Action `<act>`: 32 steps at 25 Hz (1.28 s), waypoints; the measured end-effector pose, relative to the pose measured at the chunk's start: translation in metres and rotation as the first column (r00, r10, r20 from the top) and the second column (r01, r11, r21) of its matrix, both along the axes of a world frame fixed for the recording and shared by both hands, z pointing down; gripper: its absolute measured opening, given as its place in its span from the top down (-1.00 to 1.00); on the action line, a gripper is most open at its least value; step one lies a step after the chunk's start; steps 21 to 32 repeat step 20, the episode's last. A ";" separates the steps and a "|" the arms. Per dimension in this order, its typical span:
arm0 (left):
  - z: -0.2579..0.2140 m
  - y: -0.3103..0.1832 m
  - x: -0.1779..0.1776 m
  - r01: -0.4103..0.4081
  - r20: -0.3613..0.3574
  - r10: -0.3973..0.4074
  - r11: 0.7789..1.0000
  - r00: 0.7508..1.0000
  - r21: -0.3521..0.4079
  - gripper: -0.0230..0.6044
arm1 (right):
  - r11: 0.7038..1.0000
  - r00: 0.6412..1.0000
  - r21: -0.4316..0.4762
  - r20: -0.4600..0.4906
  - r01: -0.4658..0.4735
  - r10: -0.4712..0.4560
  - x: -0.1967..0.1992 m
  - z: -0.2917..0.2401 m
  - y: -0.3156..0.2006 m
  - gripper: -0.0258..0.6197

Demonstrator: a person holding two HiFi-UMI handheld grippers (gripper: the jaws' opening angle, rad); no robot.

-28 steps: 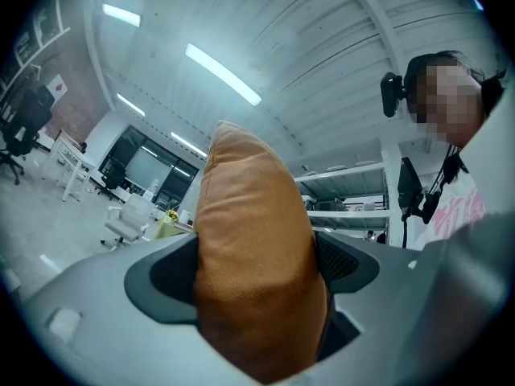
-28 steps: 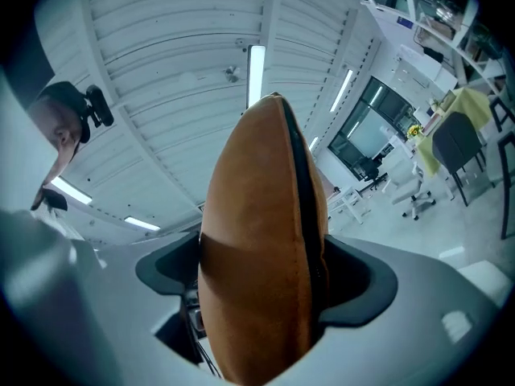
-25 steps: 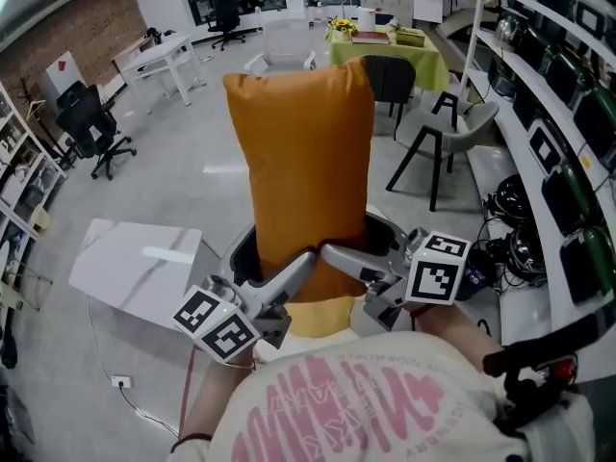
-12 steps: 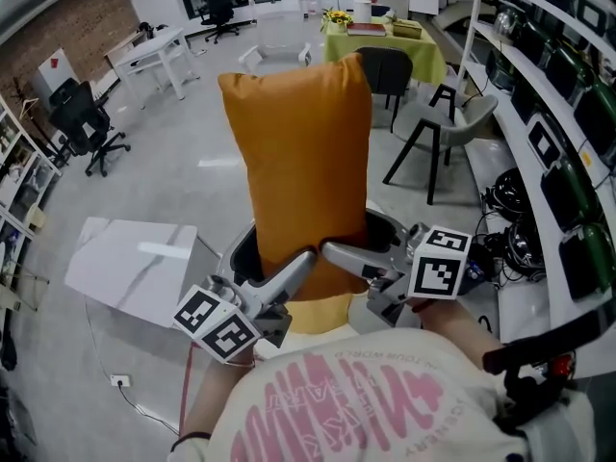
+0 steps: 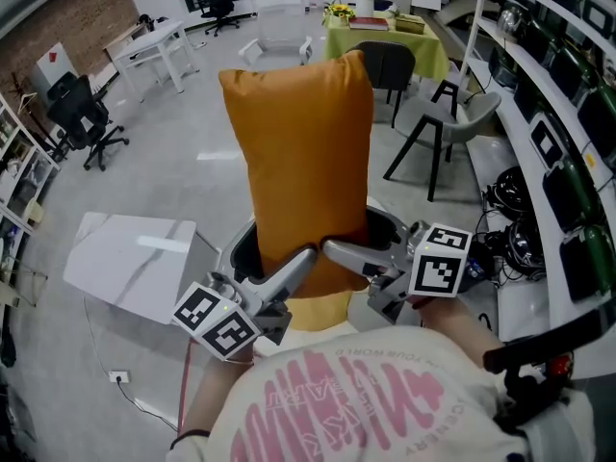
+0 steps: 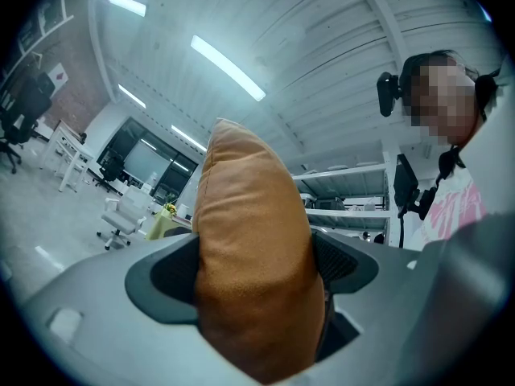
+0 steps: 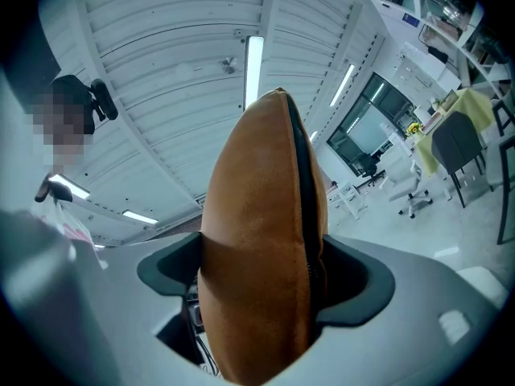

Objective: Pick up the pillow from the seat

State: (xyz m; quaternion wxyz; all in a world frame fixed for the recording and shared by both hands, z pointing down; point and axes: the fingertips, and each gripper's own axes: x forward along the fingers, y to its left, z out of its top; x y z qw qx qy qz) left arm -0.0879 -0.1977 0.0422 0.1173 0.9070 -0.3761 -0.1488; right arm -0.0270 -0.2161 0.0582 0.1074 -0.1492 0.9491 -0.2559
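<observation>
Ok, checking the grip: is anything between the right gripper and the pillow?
Nothing. In the right gripper view, the right gripper has its pads pressed straight onto the pillow, with no gap or other thing between.

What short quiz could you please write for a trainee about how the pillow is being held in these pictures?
1. True or false: only the left tongs are clamped on the orange pillow.
2. How does the pillow stand? A) upright, its lower end in the tongs, above the dark seat; B) flat on the seat; C) on the floor.
3. Fill in: the table in the background wears a ___ cloth.
Key: 1 false, the right tongs clamp it too; 2 A; 3 green.
</observation>
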 end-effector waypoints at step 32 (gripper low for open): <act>0.006 -0.002 0.002 -0.003 -0.002 0.003 1.000 1.000 -0.013 -0.51 | 1.000 1.000 -0.011 -0.005 -0.002 0.002 0.002 0.006 -0.001 -0.47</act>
